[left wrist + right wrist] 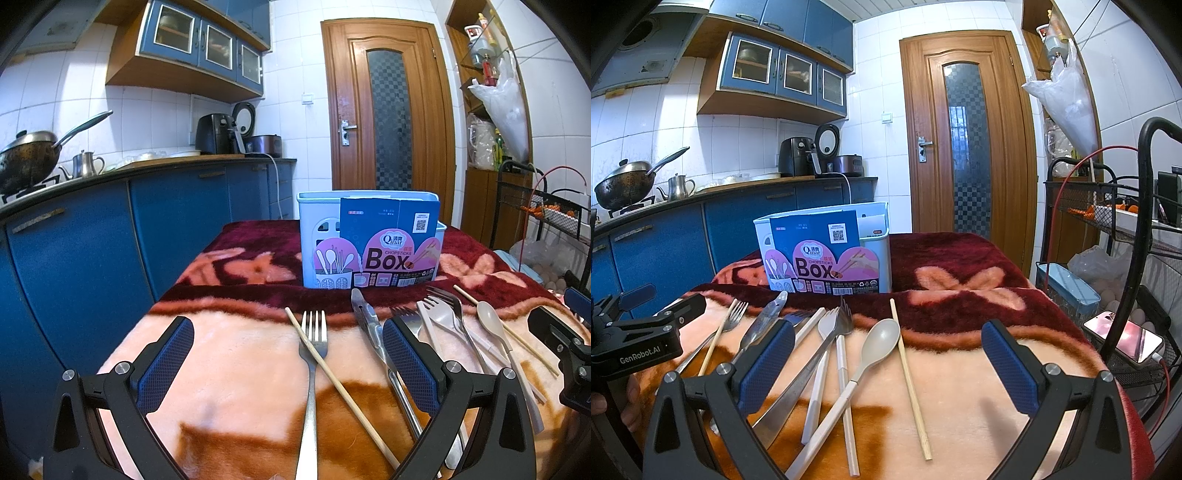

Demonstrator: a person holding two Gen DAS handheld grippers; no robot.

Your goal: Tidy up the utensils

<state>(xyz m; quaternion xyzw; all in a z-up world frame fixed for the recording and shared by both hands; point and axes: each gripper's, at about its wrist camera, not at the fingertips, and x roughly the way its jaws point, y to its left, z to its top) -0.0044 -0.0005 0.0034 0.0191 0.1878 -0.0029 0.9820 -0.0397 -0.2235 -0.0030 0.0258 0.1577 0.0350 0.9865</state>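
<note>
Utensils scattered across blanket-covered counter, in front of upright white chopsticks box at far end. Left claw spread wide, empty, above steel fork crossed by wooden chopstick; metal tongs just beside. Right claw likewise released, holding nothing, over beige spoon and second wooden chopstick. White-handled fork leftward.

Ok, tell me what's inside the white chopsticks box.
Nothing shows above the rim of the chopsticks box. Its interior is hidden by its walls and the printed card sleeve on the front, so its contents cannot be told. The utensils lie on the blanket.
</note>
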